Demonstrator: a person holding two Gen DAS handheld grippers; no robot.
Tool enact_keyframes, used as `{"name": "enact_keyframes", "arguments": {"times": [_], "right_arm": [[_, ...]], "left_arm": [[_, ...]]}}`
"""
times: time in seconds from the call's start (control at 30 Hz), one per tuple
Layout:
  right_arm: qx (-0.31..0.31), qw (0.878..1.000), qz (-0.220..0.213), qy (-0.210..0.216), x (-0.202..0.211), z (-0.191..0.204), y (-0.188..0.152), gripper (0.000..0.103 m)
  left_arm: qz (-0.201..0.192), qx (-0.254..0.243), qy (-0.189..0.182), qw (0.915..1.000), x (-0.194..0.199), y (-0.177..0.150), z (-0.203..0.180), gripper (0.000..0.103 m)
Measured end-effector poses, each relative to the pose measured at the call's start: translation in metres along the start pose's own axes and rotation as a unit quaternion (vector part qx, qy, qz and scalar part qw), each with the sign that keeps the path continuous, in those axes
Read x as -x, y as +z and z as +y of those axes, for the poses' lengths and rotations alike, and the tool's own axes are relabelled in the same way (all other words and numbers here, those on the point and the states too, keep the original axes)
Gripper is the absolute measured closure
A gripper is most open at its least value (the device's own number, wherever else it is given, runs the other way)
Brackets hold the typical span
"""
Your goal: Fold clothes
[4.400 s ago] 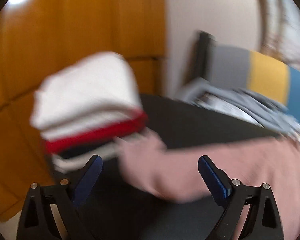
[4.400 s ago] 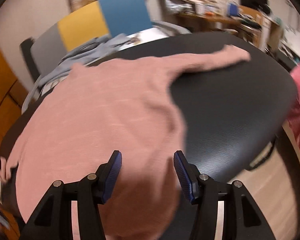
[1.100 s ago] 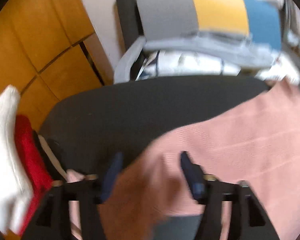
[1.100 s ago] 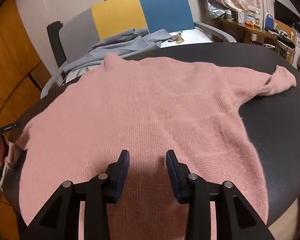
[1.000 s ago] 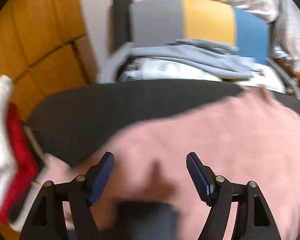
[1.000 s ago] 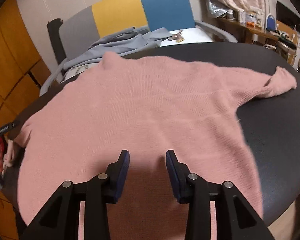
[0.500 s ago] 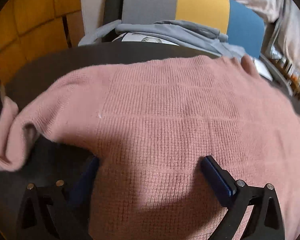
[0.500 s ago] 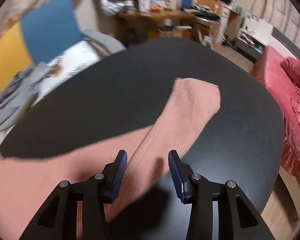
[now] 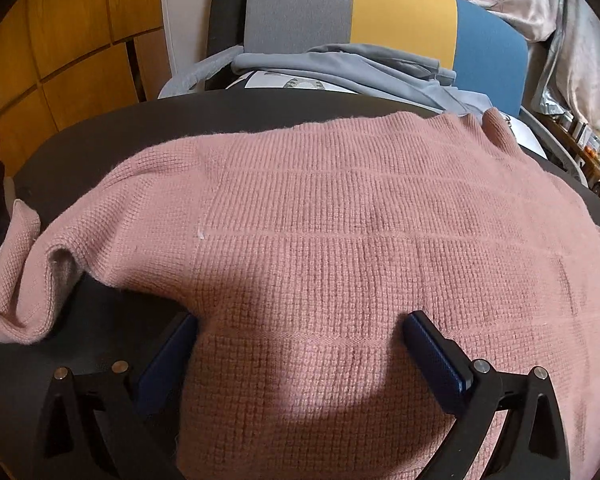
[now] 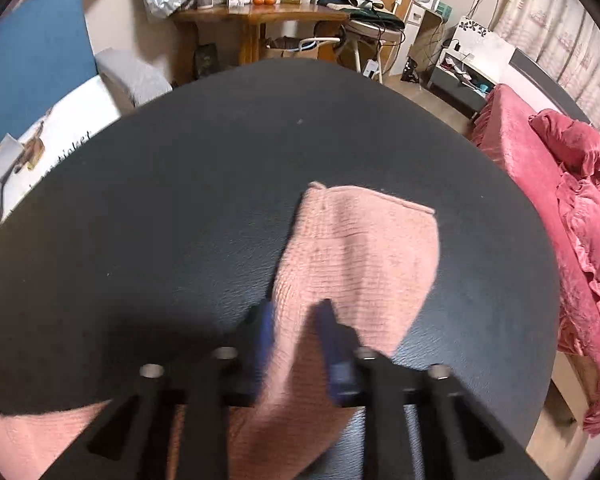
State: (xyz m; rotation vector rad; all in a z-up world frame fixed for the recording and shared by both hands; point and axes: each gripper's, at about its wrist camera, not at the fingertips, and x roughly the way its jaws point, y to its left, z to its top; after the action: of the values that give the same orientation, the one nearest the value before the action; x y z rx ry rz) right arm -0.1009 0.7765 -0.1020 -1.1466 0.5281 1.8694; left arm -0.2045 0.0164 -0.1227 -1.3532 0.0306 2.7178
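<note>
Pink knit fills the left wrist view: the sweater [image 9: 340,248] lies spread flat on the black table [image 9: 100,140], and the left gripper [image 9: 296,330] hangs over its lower part with jaws spread wide, gripping nothing, probably poised to take the hem. In the right wrist view the right gripper [image 10: 296,312] pinches the sweater's sleeve [image 10: 360,252] behind the cuff, likely to fold it inward across the body.

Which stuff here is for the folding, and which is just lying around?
For the folding:
- pink sweater
- its sleeve, between the right gripper's jaws
- left gripper, jaws open over the sweater
- black table

Just lying around:
- grey top on the chair
- red bedding
- cluttered desk
</note>
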Motion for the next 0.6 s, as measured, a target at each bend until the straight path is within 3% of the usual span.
{"name": "enact_keyframes", "arguments": {"times": [0.17, 0.33, 0.5, 0.57, 0.6], "right_arm": [[-0.060, 0.995, -0.035, 0.075, 0.023, -0.042, -0.012, 0.096], [-0.138, 0.979, -0.056, 0.141, 0.048, -0.096, -0.054, 0.096], [-0.182, 0.970, -0.021, 0.162, 0.028, -0.146, -0.087, 0.094], [-0.195, 0.965, -0.030, 0.172, 0.028, -0.160, -0.096, 0.087], [-0.192, 0.970, -0.036, 0.148, 0.034, -0.162, -0.100, 0.079]], "left_arm": [[-0.008, -0.024, 0.028, 0.9993, 0.006, 0.001, -0.009, 0.000], [-0.015, -0.033, 0.042, 0.9984, 0.007, 0.000, -0.014, 0.000], [-0.006, -0.014, 0.022, 0.9996, 0.003, 0.001, -0.006, 0.000], [-0.001, -0.003, 0.011, 0.9999, 0.002, 0.001, -0.001, 0.000], [0.000, 0.001, 0.006, 1.0000, 0.001, 0.001, 0.001, 0.000]]}}
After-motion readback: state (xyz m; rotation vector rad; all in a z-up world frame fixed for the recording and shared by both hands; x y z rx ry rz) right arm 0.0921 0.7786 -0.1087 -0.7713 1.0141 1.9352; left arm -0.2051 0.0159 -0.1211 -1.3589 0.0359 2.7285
